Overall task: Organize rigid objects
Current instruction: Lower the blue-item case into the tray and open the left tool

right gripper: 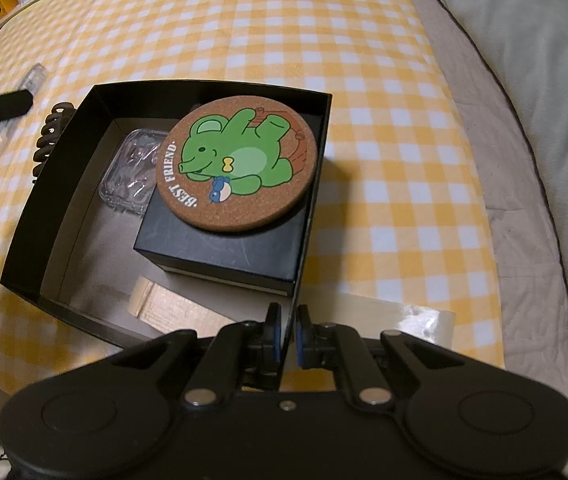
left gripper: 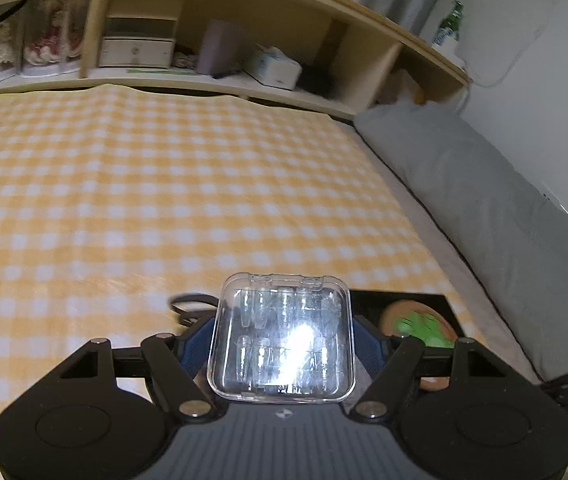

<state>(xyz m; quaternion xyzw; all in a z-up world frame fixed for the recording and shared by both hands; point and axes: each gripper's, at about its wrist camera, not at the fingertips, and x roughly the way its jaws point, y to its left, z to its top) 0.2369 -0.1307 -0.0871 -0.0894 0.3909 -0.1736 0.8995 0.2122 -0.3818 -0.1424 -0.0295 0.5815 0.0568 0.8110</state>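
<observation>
The left gripper point(left gripper: 281, 344) clamps a clear square plastic case point(left gripper: 281, 338) between its pads. The right gripper point(right gripper: 288, 336) pinches the open black cardboard box's point(right gripper: 304, 208) near wall. The smooth case may slip out if tilted.

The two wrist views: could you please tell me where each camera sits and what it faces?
Left wrist: on the left hand-held gripper, tilted down across the yellow checked cloth toward shelves; it holds a clear plastic case.
Right wrist: on the right hand-held gripper, steeply down, clamping the black cardboard box's wall.
Shared: round cork elephant coaster, cloth.
</observation>
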